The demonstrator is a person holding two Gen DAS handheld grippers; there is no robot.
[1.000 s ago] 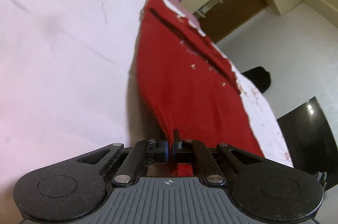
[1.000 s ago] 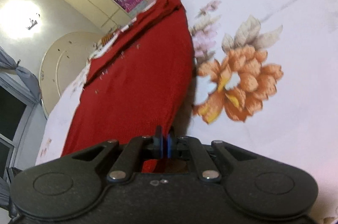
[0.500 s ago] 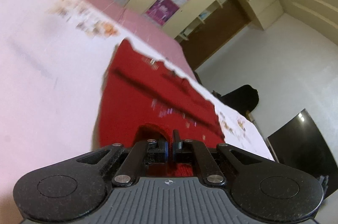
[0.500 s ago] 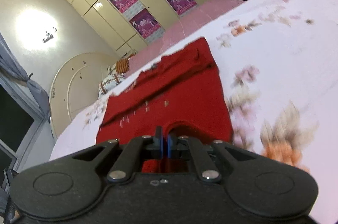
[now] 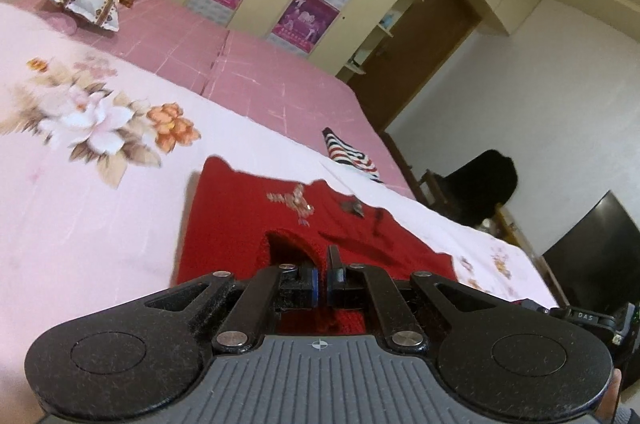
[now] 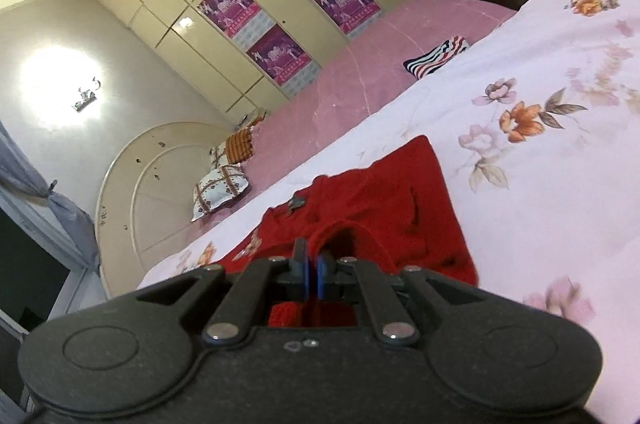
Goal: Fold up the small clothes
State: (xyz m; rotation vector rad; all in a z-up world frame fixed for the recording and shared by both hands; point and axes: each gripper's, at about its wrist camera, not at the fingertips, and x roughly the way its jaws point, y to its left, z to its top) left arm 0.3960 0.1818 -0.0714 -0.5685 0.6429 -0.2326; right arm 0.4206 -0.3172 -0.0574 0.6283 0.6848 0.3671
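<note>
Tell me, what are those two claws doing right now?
Left gripper and right gripper both shut on red sweater. Sweater half-folded on floral sheet. Nothing in the way.

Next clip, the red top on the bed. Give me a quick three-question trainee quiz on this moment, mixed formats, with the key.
1. True or false: both grippers are shut on fabric of the red garment.
2. Multiple choice: what does the garment lie on? A) a bare wooden table B) the floral bedsheet C) a black chair
3. Fill in: the folded cloth beyond the garment, near the pink mattress, has a ______ pattern.

Key:
1. True. The left gripper and right gripper each pinch a raised fold of red knit.
2. B.
3. Striped: the striped cloth.
</note>
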